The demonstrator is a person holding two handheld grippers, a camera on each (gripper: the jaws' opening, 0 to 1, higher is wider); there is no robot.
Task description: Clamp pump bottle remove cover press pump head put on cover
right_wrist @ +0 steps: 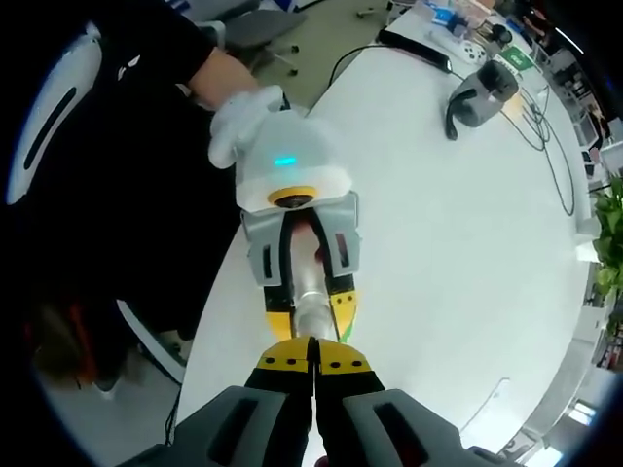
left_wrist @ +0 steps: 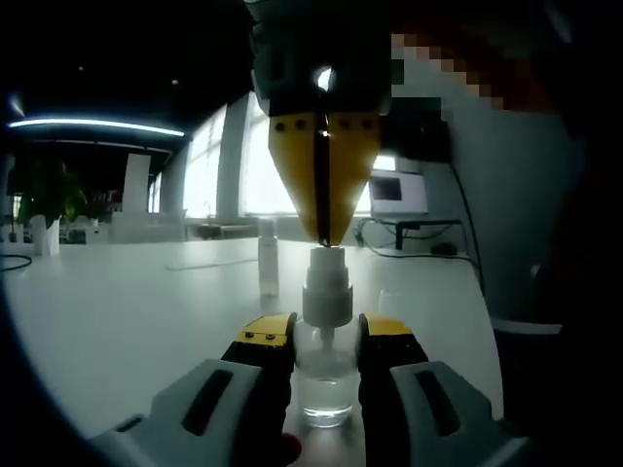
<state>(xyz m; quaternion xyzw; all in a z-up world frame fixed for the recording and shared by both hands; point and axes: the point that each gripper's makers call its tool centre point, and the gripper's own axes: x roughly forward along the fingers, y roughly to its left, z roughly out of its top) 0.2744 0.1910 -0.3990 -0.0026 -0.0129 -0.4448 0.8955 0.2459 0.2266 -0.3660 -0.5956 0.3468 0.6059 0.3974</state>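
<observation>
A clear pump bottle (left_wrist: 325,387) with a white pump head (left_wrist: 326,290) stands on the white table (left_wrist: 127,321). My left gripper (left_wrist: 326,336) is shut on the bottle's neck, one yellow-tipped jaw on each side. From above, my right gripper (left_wrist: 326,233) comes down with its jaws shut, tips touching the top of the pump head. A clear cover (left_wrist: 268,265) stands upright on the table just behind and left of the bottle. In the right gripper view, my right gripper (right_wrist: 313,368) points straight down over the bottle (right_wrist: 306,292) held in the left gripper (right_wrist: 310,313).
A monitor (left_wrist: 397,191) and cables (left_wrist: 409,251) sit at the table's far right. A gloved hand (right_wrist: 243,122) holds the left gripper near the table edge (right_wrist: 209,292). A black device (right_wrist: 479,97) and cables lie farther off. A plant (right_wrist: 608,243) stands beyond the table.
</observation>
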